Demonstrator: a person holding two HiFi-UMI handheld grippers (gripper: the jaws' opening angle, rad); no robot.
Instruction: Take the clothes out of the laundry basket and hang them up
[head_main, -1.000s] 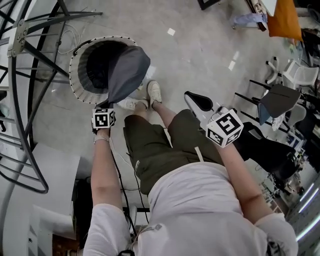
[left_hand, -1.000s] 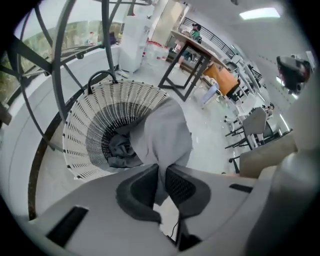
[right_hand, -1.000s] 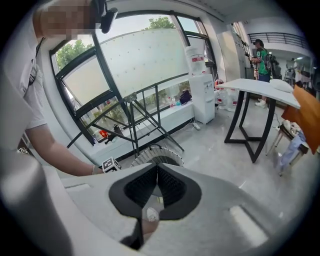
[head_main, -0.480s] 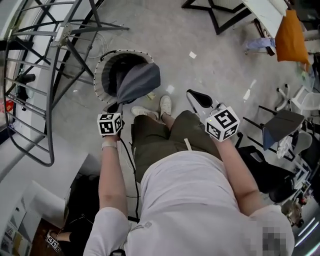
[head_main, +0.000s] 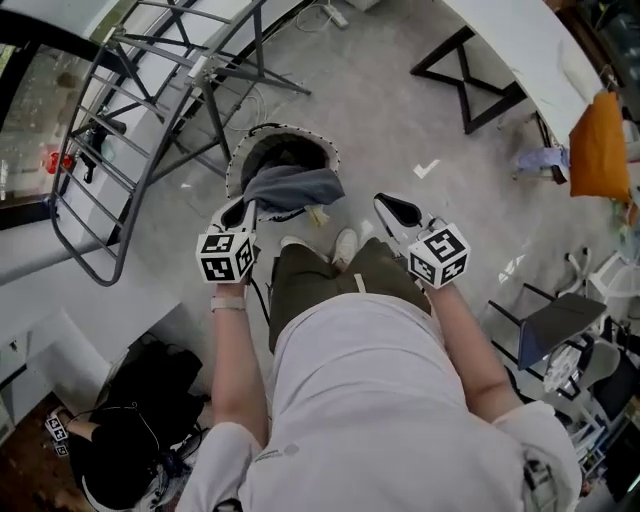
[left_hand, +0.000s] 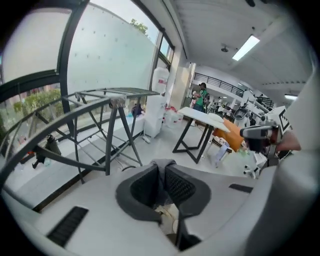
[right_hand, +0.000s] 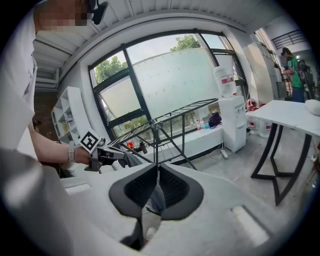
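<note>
Over the laundry basket (head_main: 236, 165), left tongs (head_main: 240, 211) are gripping 1 grey garment (head_main: 296, 186), right tongs (head_main: 394, 208) clenched empty, rack (head_main: 200, 68) holding no clothes yet.

- White table (head_main: 520, 45) on black trestle legs.
- Orange cloth (head_main: 598, 155) just beside the table's end.
- Water dispenser (left_hand: 155, 112) near the table.
- Black bag (head_main: 140, 420) well apart from it.

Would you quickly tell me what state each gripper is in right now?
Left gripper: closed on the grey garment.
Right gripper: closed, holding nothing.
</note>
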